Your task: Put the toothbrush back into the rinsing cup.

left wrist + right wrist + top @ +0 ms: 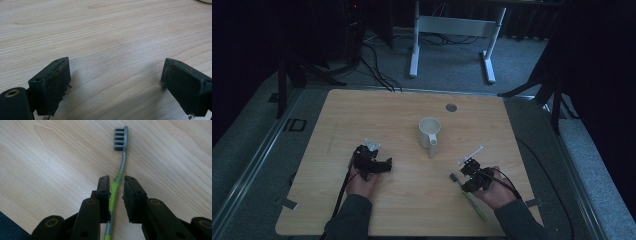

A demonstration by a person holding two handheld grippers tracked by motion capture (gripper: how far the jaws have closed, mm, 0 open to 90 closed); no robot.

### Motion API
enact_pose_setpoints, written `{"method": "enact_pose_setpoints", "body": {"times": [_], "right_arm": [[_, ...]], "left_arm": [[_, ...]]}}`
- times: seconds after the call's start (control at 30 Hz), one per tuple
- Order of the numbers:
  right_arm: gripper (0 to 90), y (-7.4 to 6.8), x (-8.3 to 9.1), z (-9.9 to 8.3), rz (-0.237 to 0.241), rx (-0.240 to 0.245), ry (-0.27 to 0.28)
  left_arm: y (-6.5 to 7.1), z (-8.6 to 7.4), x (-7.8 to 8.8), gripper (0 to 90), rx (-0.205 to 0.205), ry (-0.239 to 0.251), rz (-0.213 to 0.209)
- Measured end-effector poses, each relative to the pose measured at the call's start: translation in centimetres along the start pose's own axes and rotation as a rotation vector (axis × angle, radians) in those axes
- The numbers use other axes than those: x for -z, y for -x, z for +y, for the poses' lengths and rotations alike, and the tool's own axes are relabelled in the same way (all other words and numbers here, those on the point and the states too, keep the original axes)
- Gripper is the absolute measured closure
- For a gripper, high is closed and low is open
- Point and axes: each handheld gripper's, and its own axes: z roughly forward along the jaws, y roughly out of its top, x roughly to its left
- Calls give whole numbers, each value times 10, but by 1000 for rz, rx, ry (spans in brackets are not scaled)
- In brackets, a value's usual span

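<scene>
Your right gripper (117,185) is sitting low over the wooden table (402,107), in front of and to the right of the white mug (429,132) as the high view shows it. Its jaws are standing narrow around the green and grey toothbrush (119,167). In the right gripper view the green part of the handle is running between the two black pads; the pad on the left of that view is lying against the handle, while a thin gap is showing on the other side, so you are bracketing the brush rather than clamping it. The toothbrush is lying flat on the table, its bristled head pointing away from the jaws, and its green tail end (475,205) is sticking out behind your right hand toward the table's near edge.

Your left gripper (115,82) is resting to the left of the mug, well apart from it, and its jaws are standing wide with bare wood between them. A small grey disc (451,107) is sitting beyond the mug, near the table's far edge.
</scene>
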Motion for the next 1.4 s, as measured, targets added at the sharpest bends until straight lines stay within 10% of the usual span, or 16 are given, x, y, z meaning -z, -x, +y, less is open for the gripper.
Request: {"method": "enact_pose_setpoints", "body": {"times": [1.4], "right_arm": [[753,-1,-21,-2,10,18,-124]], "left_arm": [[0,0,0,93,0,0,0]]}}
